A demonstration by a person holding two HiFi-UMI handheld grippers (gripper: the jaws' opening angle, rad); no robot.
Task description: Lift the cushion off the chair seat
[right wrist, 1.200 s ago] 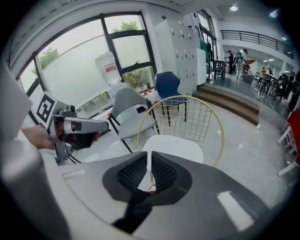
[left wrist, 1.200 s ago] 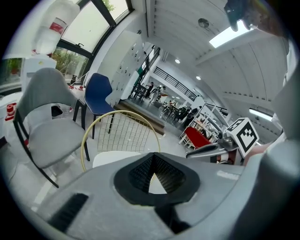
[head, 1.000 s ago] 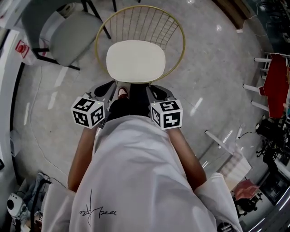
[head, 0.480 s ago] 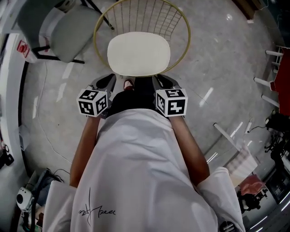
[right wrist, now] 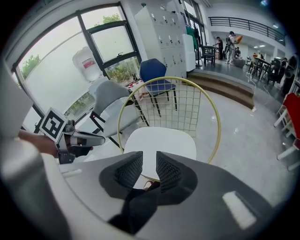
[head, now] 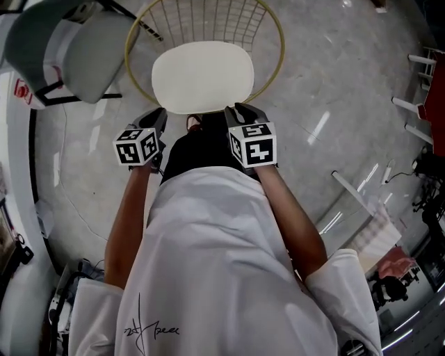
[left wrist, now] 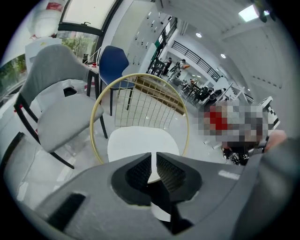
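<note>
Both grippers are empty and their jaws have just been opening. Left gripper (head: pixel 156 117) is only a slit apart, right gripper (head: pixel 243 111) has a clear gap.

Risks:
- That left slit likely won't take the cushion (head: pixel 201 75) edge, so you shove it back instead of biting.
- A one-sided bite tilts it and can snag the chair (head: pixel 208 21) wire frame or drag the chair.

The cushion is cream, a flat, smooth, rounded oval. It lies level on the seat just ahead of both grippers, untouched.

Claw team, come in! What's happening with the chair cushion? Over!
Left claw and right claw just opening, both empty. Cushion flat on wire chair, untouched, just ahead of them. Nothing blocking.
</note>
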